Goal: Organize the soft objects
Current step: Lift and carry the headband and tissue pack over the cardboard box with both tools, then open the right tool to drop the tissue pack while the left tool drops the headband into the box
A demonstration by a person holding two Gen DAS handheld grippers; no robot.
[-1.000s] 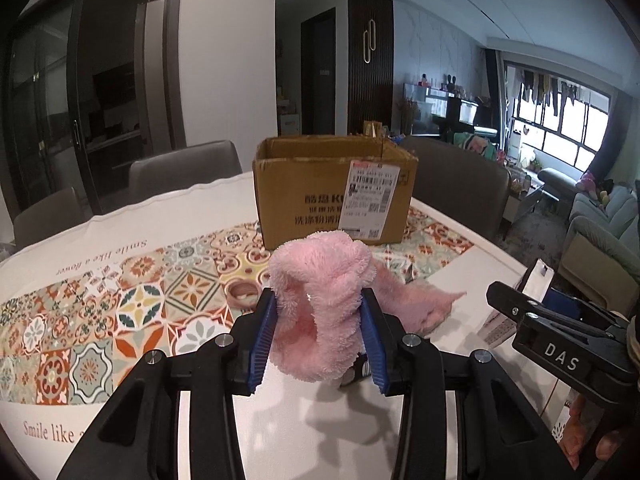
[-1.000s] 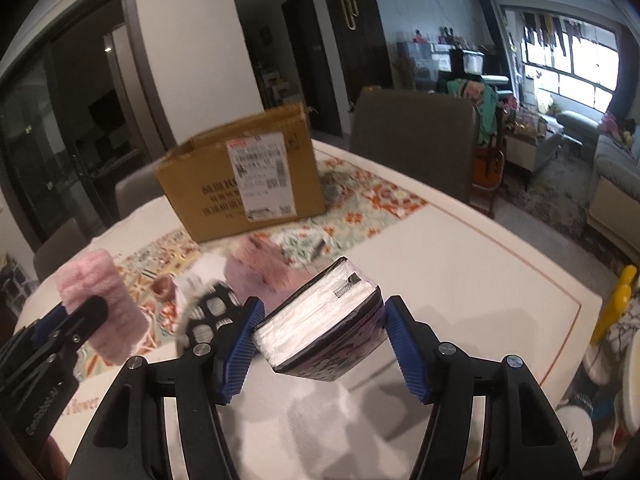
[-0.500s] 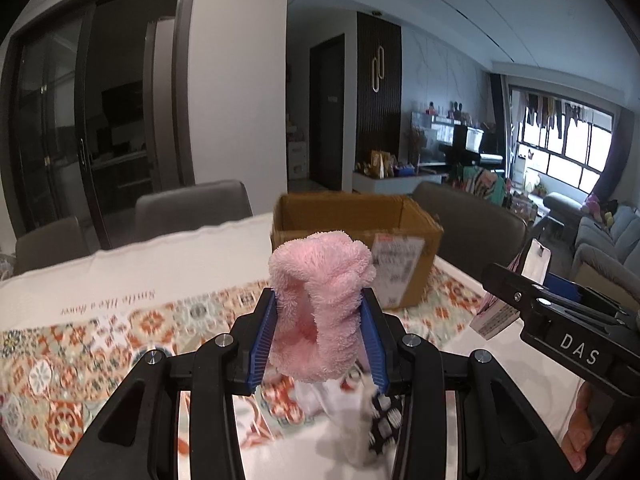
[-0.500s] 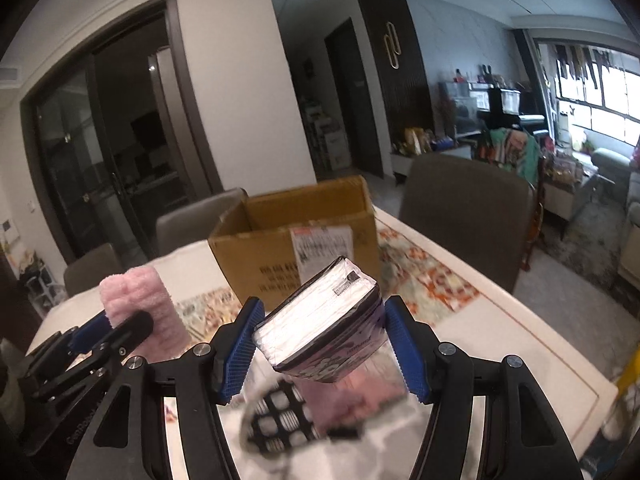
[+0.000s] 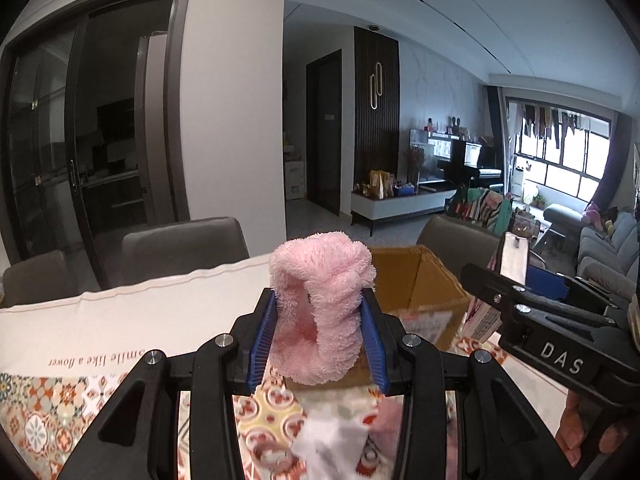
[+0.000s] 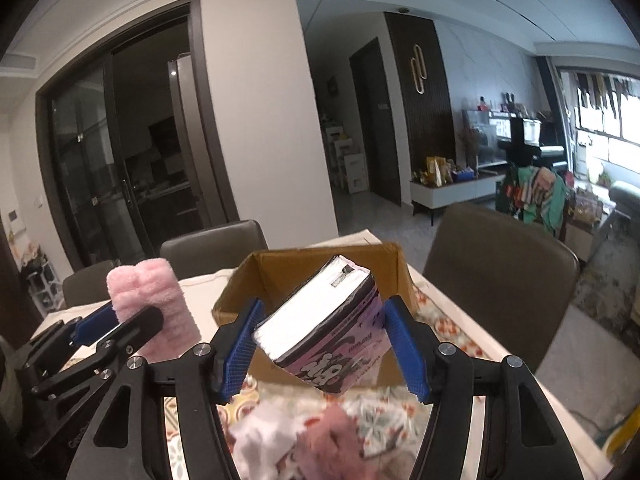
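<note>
My left gripper (image 5: 320, 340) is shut on a fluffy pink cloth (image 5: 320, 304) and holds it up in front of the open cardboard box (image 5: 420, 280). My right gripper (image 6: 324, 348) is shut on a pack of tissues (image 6: 324, 336) with a purple wrapper, held just before the same box (image 6: 280, 272). The left gripper with the pink cloth (image 6: 148, 300) shows at the left of the right wrist view; the right gripper (image 5: 540, 320) shows at the right of the left wrist view. More soft items, white (image 6: 264, 440) and pink (image 6: 336, 436), lie on the table below.
The table carries a white cloth (image 5: 100, 320) with a patterned tile runner (image 5: 40, 408). Grey chairs (image 6: 500, 272) stand around the far side and the right. The living room lies beyond.
Both grippers have risen and moved toward the box with their loads. The box now sits lower in view and its open top shows.
</note>
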